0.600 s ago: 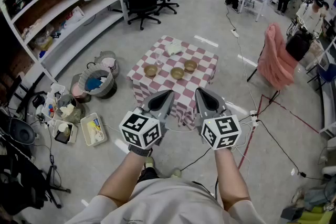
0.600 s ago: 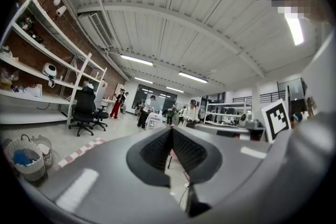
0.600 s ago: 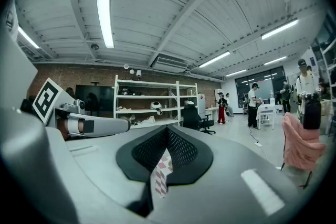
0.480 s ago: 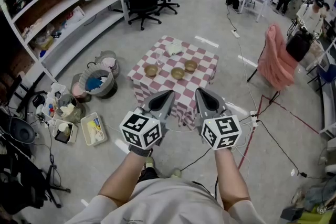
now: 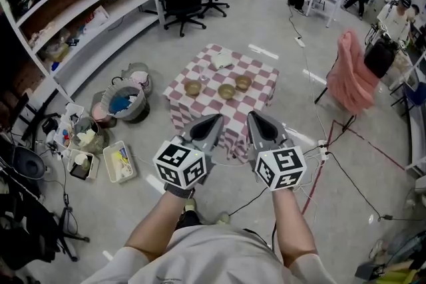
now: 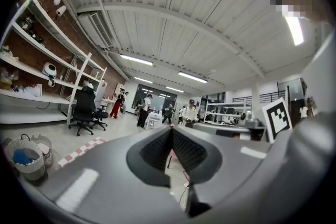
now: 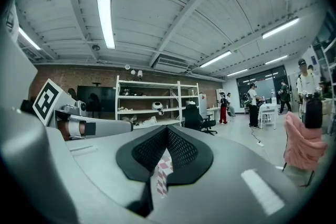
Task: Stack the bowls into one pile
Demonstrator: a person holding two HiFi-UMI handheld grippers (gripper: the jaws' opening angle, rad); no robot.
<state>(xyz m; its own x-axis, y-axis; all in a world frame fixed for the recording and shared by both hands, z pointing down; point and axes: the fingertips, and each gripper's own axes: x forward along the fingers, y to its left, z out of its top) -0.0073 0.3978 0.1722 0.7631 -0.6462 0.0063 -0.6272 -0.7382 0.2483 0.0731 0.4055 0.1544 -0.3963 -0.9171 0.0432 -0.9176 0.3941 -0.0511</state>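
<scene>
On the floor [image 5: 279, 30] at twelve o'clock from the person stood the checked bench [image 5: 208, 105]. Nearer, well short of it, the left gripper [image 5: 213, 119] and the right gripper [image 5: 254, 116] hung side by side in the air, each with its fingers closed tip to tip on nothing. On the bench, apart and unstacked in a loose row, sat the left bowl [image 5: 193, 88] at nine o'clock, the middle bowl [image 5: 227, 91] at the centre and the right bowl [image 5: 243, 82] at two o'clock. A white object [image 5: 221, 61] lay at twelve o'clock beyond them.

three bowls [image 5: 227, 91] in row on table [image 5: 261, 98], maybe cloth [image 5: 221, 61] behind
</scene>
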